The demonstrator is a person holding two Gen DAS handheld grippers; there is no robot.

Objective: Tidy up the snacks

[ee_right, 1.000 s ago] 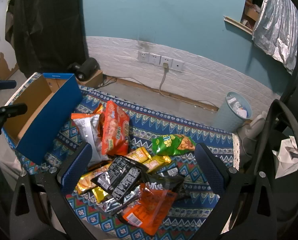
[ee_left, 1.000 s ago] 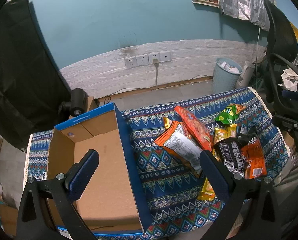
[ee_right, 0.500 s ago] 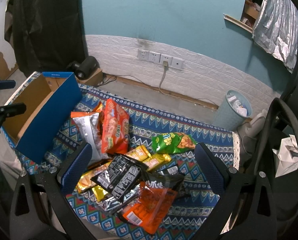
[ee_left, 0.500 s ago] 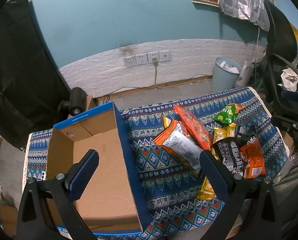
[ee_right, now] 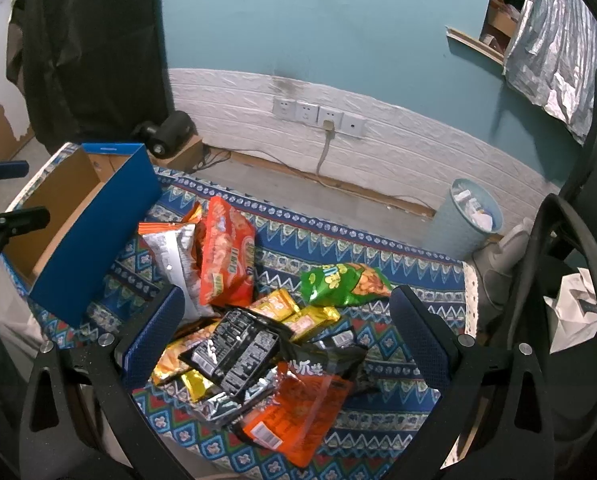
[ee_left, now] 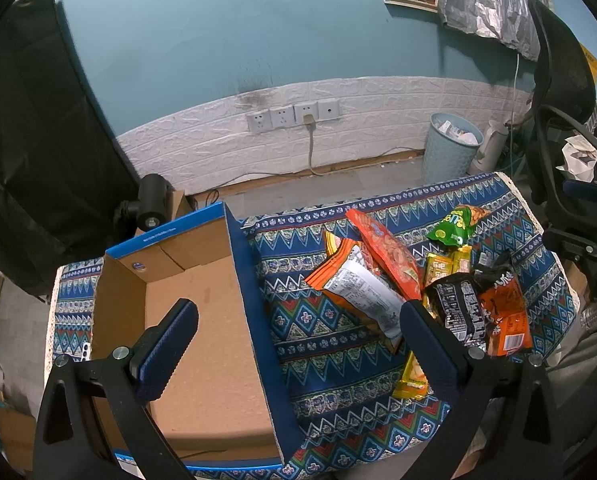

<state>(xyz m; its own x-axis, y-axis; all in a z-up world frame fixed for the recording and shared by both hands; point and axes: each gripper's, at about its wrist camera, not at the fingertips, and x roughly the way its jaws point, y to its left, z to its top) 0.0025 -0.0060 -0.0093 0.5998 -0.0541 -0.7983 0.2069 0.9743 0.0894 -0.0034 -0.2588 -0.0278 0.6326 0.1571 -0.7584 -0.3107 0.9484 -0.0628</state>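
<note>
An empty blue cardboard box (ee_left: 202,312) stands at the left of a patterned cloth (ee_left: 330,356); it also shows in the right wrist view (ee_right: 94,236). A pile of snack bags lies to its right: a red bag (ee_right: 226,252), a silver-and-orange bag (ee_right: 174,252), a green bag (ee_right: 342,280), a black bag (ee_right: 234,352), an orange bag (ee_right: 298,412) and several small yellow packs (ee_right: 278,304). My left gripper (ee_left: 298,332) is open and empty above the box's right wall. My right gripper (ee_right: 282,332) is open and empty above the pile.
A black office chair (ee_right: 578,280) stands at the right edge. A pale blue waste bin (ee_right: 466,216) and wall sockets (ee_right: 318,114) are behind the table. A black camera on a small box (ee_right: 170,132) sits behind the blue box.
Both views shifted very slightly; the grippers stay open and nothing on the cloth has moved.
</note>
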